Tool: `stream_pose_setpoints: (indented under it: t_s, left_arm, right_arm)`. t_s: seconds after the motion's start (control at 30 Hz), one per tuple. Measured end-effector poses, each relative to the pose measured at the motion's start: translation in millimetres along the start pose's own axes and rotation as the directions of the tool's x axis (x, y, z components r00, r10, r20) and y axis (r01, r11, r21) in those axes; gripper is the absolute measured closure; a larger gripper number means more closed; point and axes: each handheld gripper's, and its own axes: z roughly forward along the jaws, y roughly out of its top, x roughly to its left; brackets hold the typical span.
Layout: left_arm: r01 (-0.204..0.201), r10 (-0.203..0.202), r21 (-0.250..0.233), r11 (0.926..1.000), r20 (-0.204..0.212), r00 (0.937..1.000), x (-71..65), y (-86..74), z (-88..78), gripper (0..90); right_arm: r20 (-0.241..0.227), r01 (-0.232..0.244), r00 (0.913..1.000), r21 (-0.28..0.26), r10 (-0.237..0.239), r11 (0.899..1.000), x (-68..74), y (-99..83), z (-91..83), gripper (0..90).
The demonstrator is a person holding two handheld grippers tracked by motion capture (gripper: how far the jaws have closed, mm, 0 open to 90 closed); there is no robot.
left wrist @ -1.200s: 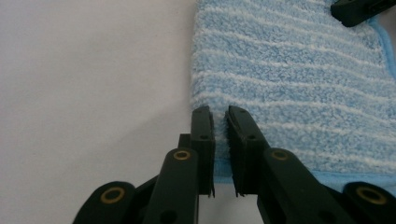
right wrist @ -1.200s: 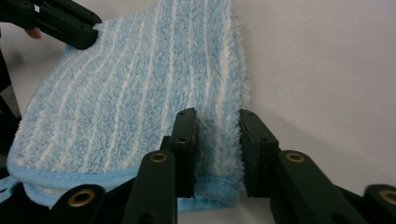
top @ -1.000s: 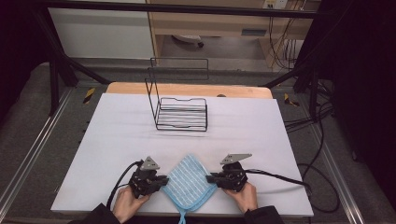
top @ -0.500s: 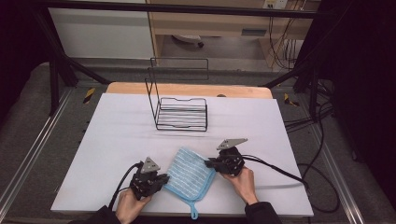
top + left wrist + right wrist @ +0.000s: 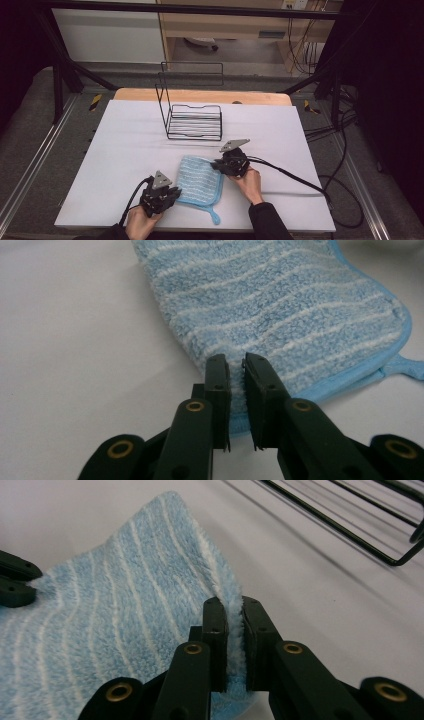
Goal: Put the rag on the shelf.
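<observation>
The blue striped microfibre cloth (image 5: 201,181) lies on the desk (image 5: 125,135) between the 2 grippers. The left gripper (image 5: 236,371) and right gripper (image 5: 229,611) are each clamped on an edge of it, apparently mid-fold. Next, probably carrying the edges over evenly. No writing is readable.

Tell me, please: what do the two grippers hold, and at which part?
Both hold the blue striped cloth: the left gripper pinches its near edge, the right gripper its folded fluffy edge.

White table (image 5: 125,150) on grey floor (image 5: 30,130), wooden furniture (image 5: 225,25) behind
</observation>
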Motion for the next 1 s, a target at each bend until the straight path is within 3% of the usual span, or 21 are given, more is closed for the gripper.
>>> stream_pose_setpoints:
  t_s: [0.13,0.17,0.2,0.23,0.33,0.43,0.47,0.53,0.6,0.77,0.8,0.83,0.87,1.0]
  left_arm:
    - [-0.008,0.008,-0.003,1.0000,-0.001,1.0000,1.9,0.6,-1.4,75.8]
    - [-0.019,0.019,-0.005,0.9998,-0.003,0.9998,2.8,0.9,-2.2,72.8]
    - [-0.027,0.027,-0.009,0.9996,-0.002,0.9996,3.6,1.3,-3.1,72.8]
    - [-0.032,0.032,-0.012,0.9994,-0.002,0.9995,4.8,1.8,-4.3,70.3]
    - [-0.061,0.060,-0.027,0.9978,-0.013,0.9981,9.7,3.4,-9.2,65.8]
    - [-0.072,0.070,-0.046,0.9964,-0.034,0.9970,15.4,4.4,-13.4,61.4]
    - [-0.071,0.070,-0.049,0.9963,-0.028,0.9972,18.6,4.7,-15.2,59.1]
    - [-0.069,0.068,-0.049,0.9964,-0.023,0.9974,19.6,4.7,-15.4,58.5]
    - [-0.069,0.070,-0.044,0.9966,0.011,0.9975,20.4,4.7,-14.5,58.9]
    - [-0.063,0.063,-0.001,0.9980,0.071,0.9955,18.8,4.9,-4.6,64.1]
    - [-0.051,0.050,0.007,0.9987,0.087,0.9949,19.5,4.7,-2.6,69.8]
    - [-0.041,0.039,0.015,0.9991,0.098,0.9944,20.8,4.5,-1.4,69.8]
    - [-0.027,0.025,0.018,0.9995,0.113,0.9933,21.8,4.2,-0.5,75.5]
    - [-0.011,0.008,0.021,0.9997,0.116,0.9932,21.2,3.1,1.4,79.6]
  right_arm:
    - [0.014,-0.005,0.9999,-0.003,0.005,1.000,-0.3,-3.3,5.1,77.0]
    - [0.035,-0.014,0.9993,-0.026,0.015,1.000,2.6,-4.8,2.6,66.6]
    - [0.035,-0.014,0.9993,-0.026,0.015,1.000,2.6,-4.8,2.6,66.6]
    - [0.039,-0.020,0.9990,-0.064,0.023,0.998,6.3,-6.0,-4.2,56.1]
    - [0.036,-0.026,0.9989,-0.085,0.029,0.996,12.3,-6.3,-14.1,48.9]
    - [0.011,-0.019,0.9997,-0.119,0.021,0.993,25.8,-13.7,-30.3,41.5]
    - [-0.001,-0.018,0.9998,-0.142,0.018,0.990,36.1,-22.1,-39.1,39.5]
    - [-0.007,-0.018,0.9998,-0.136,0.017,0.991,41.4,-26.0,-42.9,38.3]
    - [-0.030,-0.021,0.9994,-0.118,0.018,0.993,54.3,-38.8,-50.3,35.2]
    - [-0.056,-0.061,0.9969,-0.101,0.055,0.993,63.6,-54.1,-53.5,36.5]
    - [-0.061,-0.057,0.9967,-0.062,0.054,0.996,67.4,-59.9,-51.9,43.3]
    - [-0.061,-0.057,0.9967,-0.062,0.054,0.996,67.4,-59.9,-51.9,43.3]
    - [-0.118,-0.066,0.9909,-0.008,0.065,0.998,70.0,-64.2,-48.2,49.7]
    - [-0.126,-0.081,0.9887,0.002,0.081,0.997,76.2,-69.7,-42.7,52.0]
